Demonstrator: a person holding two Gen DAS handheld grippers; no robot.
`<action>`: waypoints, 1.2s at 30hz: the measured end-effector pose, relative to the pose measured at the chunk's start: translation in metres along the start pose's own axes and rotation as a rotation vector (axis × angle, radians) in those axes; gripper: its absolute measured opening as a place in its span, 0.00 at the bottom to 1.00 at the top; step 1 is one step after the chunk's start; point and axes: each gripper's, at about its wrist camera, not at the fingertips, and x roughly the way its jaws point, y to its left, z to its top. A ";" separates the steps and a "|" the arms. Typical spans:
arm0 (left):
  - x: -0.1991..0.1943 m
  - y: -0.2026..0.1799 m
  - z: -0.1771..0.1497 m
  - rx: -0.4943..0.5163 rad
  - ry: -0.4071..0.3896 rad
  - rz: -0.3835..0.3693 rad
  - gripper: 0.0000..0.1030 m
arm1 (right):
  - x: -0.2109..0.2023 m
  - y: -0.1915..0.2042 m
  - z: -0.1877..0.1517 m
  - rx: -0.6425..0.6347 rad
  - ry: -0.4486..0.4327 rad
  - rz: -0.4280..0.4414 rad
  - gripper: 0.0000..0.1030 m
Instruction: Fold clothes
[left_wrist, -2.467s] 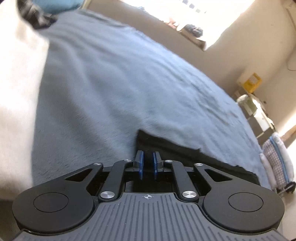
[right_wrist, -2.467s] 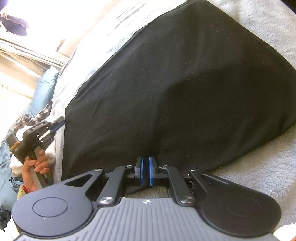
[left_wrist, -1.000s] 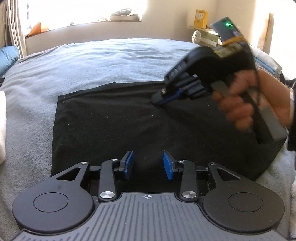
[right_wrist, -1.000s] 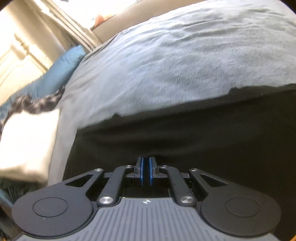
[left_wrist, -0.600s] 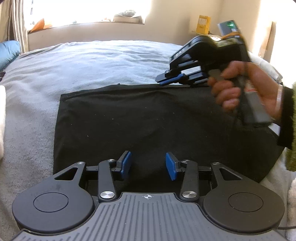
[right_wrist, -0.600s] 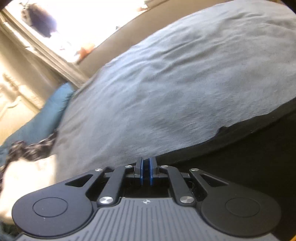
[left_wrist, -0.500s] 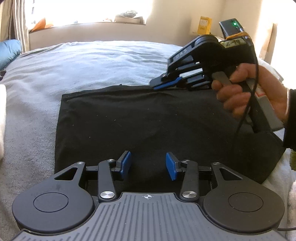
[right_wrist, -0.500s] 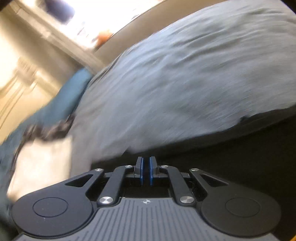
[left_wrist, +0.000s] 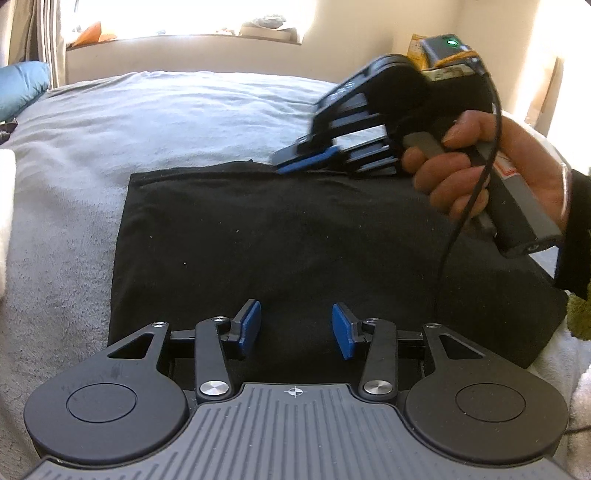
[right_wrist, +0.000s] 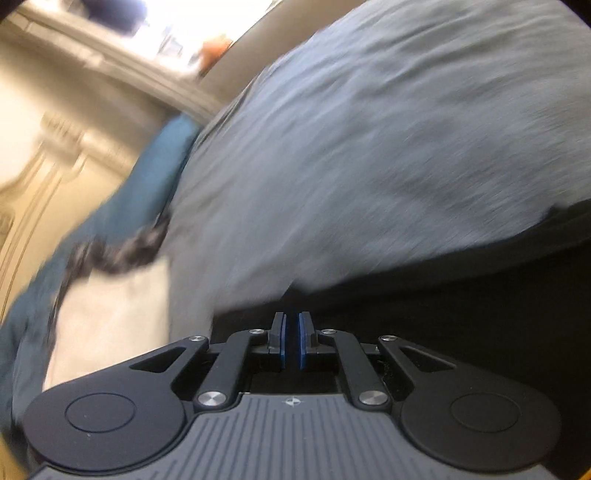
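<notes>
Only the left view shows the whole black cloth (left_wrist: 295, 236) beneath the spread left gripper (left_wrist: 295, 330) and the nearly closed, empty right gripper (left_wrist: 286, 168); the right view is blurred.

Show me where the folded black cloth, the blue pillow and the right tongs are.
folded black cloth (left_wrist: 295, 236), left wrist view, middle of its top layer
blue pillow (left_wrist: 22, 86), left wrist view, visible corner
right tongs (left_wrist: 295, 162), left wrist view, fingertips
</notes>
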 end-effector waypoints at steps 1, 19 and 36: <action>0.000 0.000 0.000 0.001 0.000 0.001 0.42 | 0.009 0.001 0.001 -0.007 0.007 -0.024 0.06; -0.003 -0.012 0.008 0.004 -0.006 -0.049 0.43 | -0.130 -0.045 -0.021 0.131 -0.147 -0.071 0.07; 0.012 -0.021 0.010 0.012 0.031 -0.094 0.44 | -0.127 -0.114 0.016 0.335 -0.369 -0.119 0.07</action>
